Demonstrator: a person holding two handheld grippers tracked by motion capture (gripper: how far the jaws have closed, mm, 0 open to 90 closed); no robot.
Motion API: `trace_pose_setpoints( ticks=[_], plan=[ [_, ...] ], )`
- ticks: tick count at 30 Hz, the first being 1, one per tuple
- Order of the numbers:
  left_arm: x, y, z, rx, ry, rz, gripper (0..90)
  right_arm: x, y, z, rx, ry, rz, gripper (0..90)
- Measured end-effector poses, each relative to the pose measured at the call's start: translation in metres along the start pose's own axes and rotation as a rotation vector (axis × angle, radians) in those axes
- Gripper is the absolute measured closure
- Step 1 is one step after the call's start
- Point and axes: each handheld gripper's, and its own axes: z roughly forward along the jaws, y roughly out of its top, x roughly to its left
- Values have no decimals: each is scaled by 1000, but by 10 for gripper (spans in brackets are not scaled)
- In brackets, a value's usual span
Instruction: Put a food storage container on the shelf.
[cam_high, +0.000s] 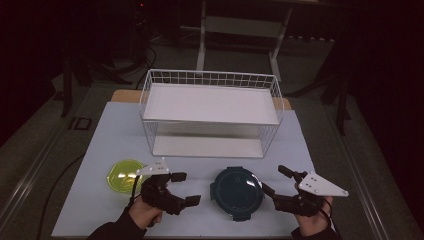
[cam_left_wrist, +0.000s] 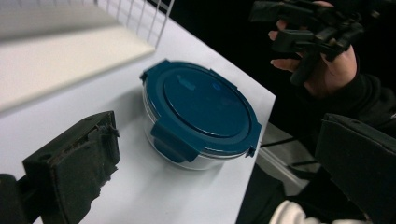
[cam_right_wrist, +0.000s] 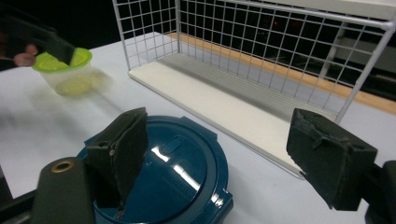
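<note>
A round glass container with a dark blue clip lid (cam_high: 236, 192) (cam_left_wrist: 201, 114) (cam_right_wrist: 173, 172) stands near the table's front edge. My left gripper (cam_high: 186, 188) (cam_left_wrist: 215, 172) is open just left of it, its jaws pointing toward the container with nothing between them. My right gripper (cam_high: 274, 180) (cam_right_wrist: 224, 156) is open at the container's right side. One of its jaws hangs over the lid's edge and the other stands off to the side; no pad presses on the lid. A small container with a yellow-green lid (cam_high: 124, 175) (cam_right_wrist: 65, 70) sits behind the left hand.
A white two-tier wire rack (cam_high: 210, 110) (cam_right_wrist: 261, 60) stands across the middle of the pale table (cam_high: 115, 130), both shelves bare. The table's front edge runs just under both hands. Dark floor and a stand's legs lie beyond the far edge.
</note>
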Motion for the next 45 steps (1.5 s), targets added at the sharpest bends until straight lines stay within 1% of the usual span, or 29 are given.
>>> trace_pose_setpoints(
  ticks=[3,5,6,7,8,9,10,11,12,14,15,16,17,19,20,21,22,23,24,26,27,30,32,34,35,37,38,43,45],
  plan=[
    [7,0,12,42,3,-44,0,2,0,0,-15,3,-15,195],
    [13,-1,19,65,6,-80,0,3,1,0,-14,6,-17,194],
    [15,-1,22,74,-2,-103,0,4,2,0,-21,5,-18,191],
    [18,-1,25,78,-11,-122,0,4,2,0,-19,12,-14,190],
    [20,-2,29,90,-15,-145,0,4,2,0,-15,9,-15,187],
    [23,-2,32,94,-31,-174,0,5,2,0,-11,11,-12,174],
    [24,-3,35,99,-33,-198,0,4,2,1,-1,21,5,145],
    [26,-3,38,109,-33,-216,0,4,1,2,10,20,20,135],
    [28,-3,41,116,-46,-238,0,4,1,2,19,20,33,135],
    [32,-3,46,118,-56,-280,0,3,-1,3,20,20,51,119],
    [33,-4,49,124,-63,-297,0,3,-2,3,22,16,53,118],
    [33,-4,49,124,-63,-297,0,3,-2,2,23,15,51,117],
    [36,-5,55,139,-60,-322,8,3,-2,1,16,13,53,114],
    [38,-6,61,164,-57,-357,35,3,-2,0,14,15,54,113],
    [39,-7,64,169,-58,-383,40,3,-2,-1,10,10,52,113],
    [39,-8,66,182,-49,-390,54,3,-2,-1,11,11,54,113],
    [41,-8,68,193,-45,-407,77,2,-3,-2,13,16,60,113],
    [42,-9,69,191,-47,-418,101,1,-3,-2,7,22,74,115],
    [43,-9,70,199,-41,-425,132,0,-4,-2,5,24,86,117],
    [45,-10,73,207,-49,-459,151,-2,-4,-3,6,29,89,124],
    [46,-11,74,207,-53,-482,184,-1,-5,-3,6,30,91,123],
    [49,-13,77,221,-77,-533,265,0,-5,-2,14,31,82,123],
    [50,-15,79,224,-72,-548,341,0,-5,-2,15,33,84,123],
    [52,-15,79,218,-85,-572,396,0,-5,-1,19,36,81,124],
    [52,-16,80,219,-88,-574,426,1,-5,-1,20,35,80,124],
    [54,-17,81,220,-100,-596,475,1,-5,-1,22,37,78,124],
    [54,-18,82,222,-113,-606,490,1,-5,0,24,35,76,124],
    [56,-19,83,219,-129,-629,508,-1,-7,0,33,35,85,135],
    [55,-18,84,223,-124,-622,512,-3,-8,0,40,42,92,135]
  ],
)
